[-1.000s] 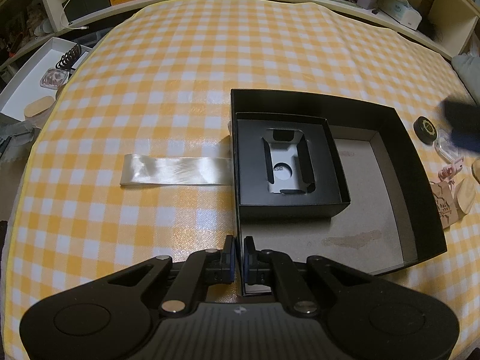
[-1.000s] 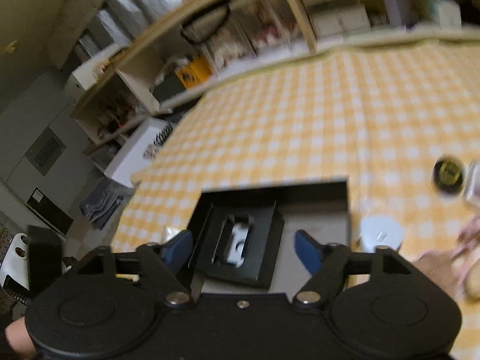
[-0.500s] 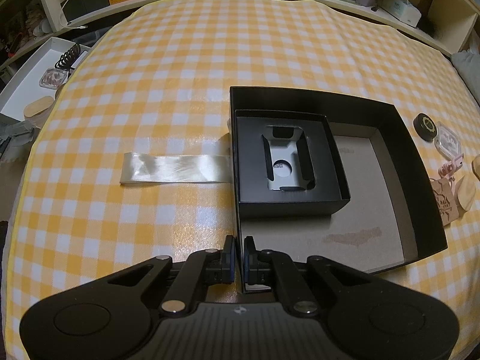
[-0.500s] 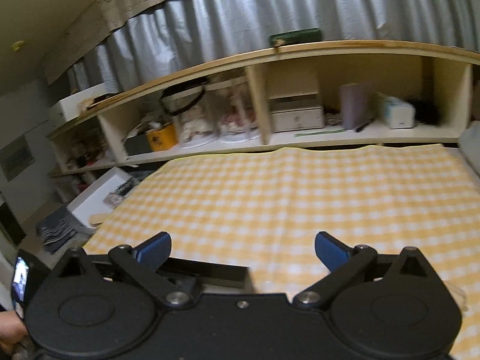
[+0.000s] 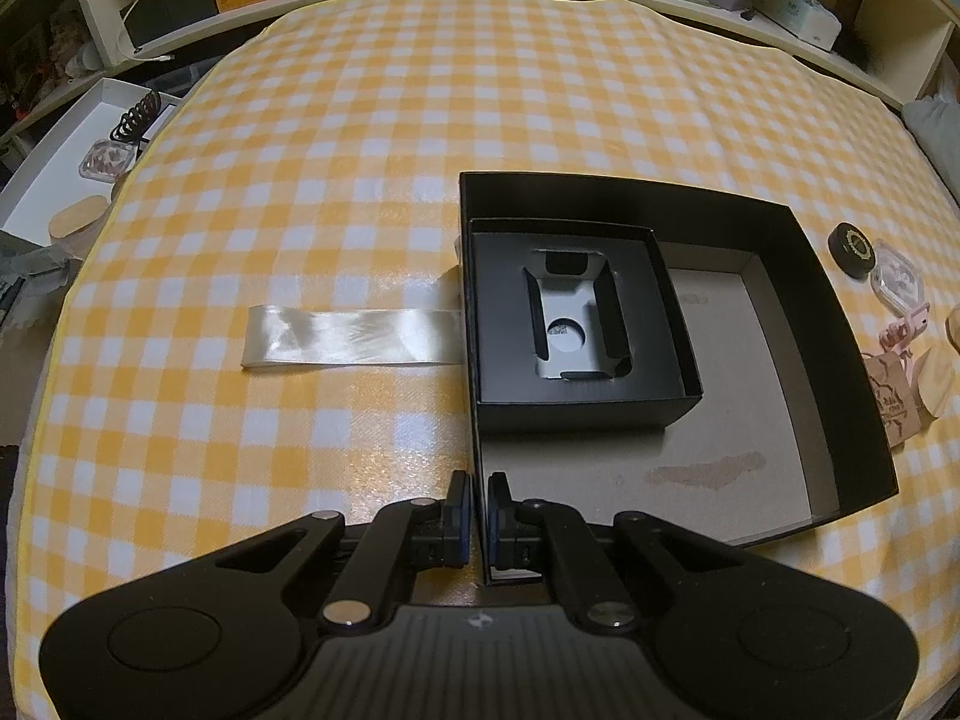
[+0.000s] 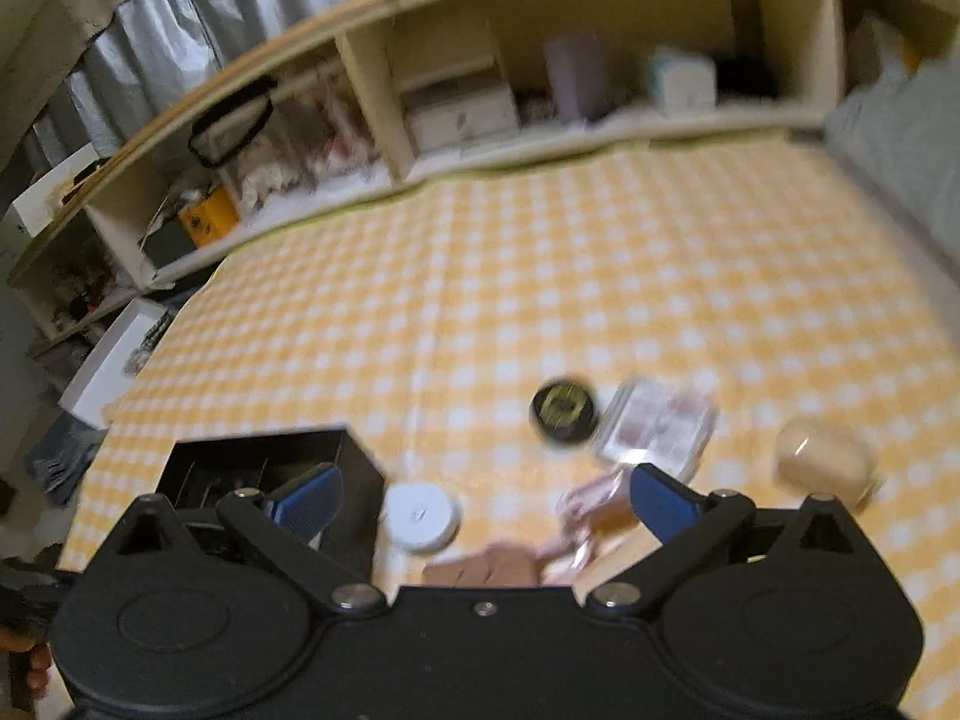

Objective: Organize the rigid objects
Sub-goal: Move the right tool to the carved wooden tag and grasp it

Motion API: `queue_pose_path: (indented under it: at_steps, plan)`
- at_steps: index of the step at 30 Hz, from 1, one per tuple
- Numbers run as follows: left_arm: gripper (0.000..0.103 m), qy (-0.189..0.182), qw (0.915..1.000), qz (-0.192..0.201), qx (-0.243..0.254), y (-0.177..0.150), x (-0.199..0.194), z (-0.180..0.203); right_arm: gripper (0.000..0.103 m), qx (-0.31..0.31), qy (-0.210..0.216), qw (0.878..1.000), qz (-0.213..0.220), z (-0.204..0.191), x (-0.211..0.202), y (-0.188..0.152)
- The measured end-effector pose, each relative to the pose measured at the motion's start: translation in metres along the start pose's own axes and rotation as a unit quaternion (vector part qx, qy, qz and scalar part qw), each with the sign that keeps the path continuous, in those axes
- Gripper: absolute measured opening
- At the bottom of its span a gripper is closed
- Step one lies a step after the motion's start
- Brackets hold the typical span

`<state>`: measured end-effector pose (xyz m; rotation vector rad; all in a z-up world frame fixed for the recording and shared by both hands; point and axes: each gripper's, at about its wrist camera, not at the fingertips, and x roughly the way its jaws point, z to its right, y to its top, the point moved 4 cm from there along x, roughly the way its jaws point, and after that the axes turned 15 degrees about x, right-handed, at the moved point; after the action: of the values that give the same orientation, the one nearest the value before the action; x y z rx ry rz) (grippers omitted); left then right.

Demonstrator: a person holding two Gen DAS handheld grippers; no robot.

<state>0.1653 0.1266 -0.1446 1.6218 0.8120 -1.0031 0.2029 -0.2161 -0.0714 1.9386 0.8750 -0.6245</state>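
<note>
The large black box (image 5: 840, 360) on the checked tablecloth (image 5: 360, 150) holds a smaller black box (image 5: 576, 360) with a cut-out insert in its far-left corner. The left gripper (image 5: 477, 516) pinches the large box's near-left wall, jaws pressed together on it. The right gripper (image 6: 480, 495), jaws spread and empty, hangs tilted over a white round lid (image 6: 420, 516), near a black round tin (image 6: 563, 411), a clear case (image 6: 657, 426) and a pale wooden-looking piece (image 6: 822, 462).

I see a yellow-and-white checked tablecloth (image 5: 420, 138). Big box (image 5: 840, 360) is black outside, grey-brown cardboard floor with a darker stain. Smaller black box (image 5: 600, 408) inside it, silvery-grey insert. Pale shiny ribbon (image 5: 354, 339) off its left side. Round black tin (image 6: 563, 414) has a gold pattern on the lid. White round lid (image 6: 420, 517). My right tool (image 6: 480, 495) is black with blue pads.
</note>
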Motion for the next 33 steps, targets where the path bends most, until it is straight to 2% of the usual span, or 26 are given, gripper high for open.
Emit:
queue_pose_path:
  at_steps: [3,9,15,23,28,30,33]
  plan:
    - [0.006,0.005,1.0,0.0,-0.004,0.0,0.0,-0.003,0.103,-0.007,-0.016,0.999,-0.03,-0.001,0.015,-0.015]
    - [0.006,0.014,0.9998,0.0,-0.013,0.001,-0.002,-0.009,0.101,-0.086,-0.066,0.992,-0.06,-0.019,0.047,-0.045]
    - [0.005,0.014,0.9998,0.0,-0.012,0.001,-0.002,-0.01,0.096,-0.099,-0.111,0.986,-0.079,-0.012,0.077,-0.054]
    - [0.005,0.017,0.9998,-0.004,-0.01,0.002,0.002,-0.005,0.094,-0.143,-0.115,0.979,-0.083,-0.015,0.092,-0.062]
    - [0.005,0.017,0.9998,-0.005,-0.009,0.001,0.002,-0.004,0.086,-0.167,-0.132,0.972,-0.096,-0.013,0.103,-0.068]
    - [0.005,0.017,0.9998,-0.004,-0.01,0.001,0.002,-0.004,0.077,-0.173,-0.135,0.971,-0.096,-0.014,0.102,-0.067]
    - [0.005,0.017,0.9998,-0.005,-0.009,0.002,0.004,-0.003,0.077,-0.158,-0.133,0.973,-0.106,-0.013,0.102,-0.066]
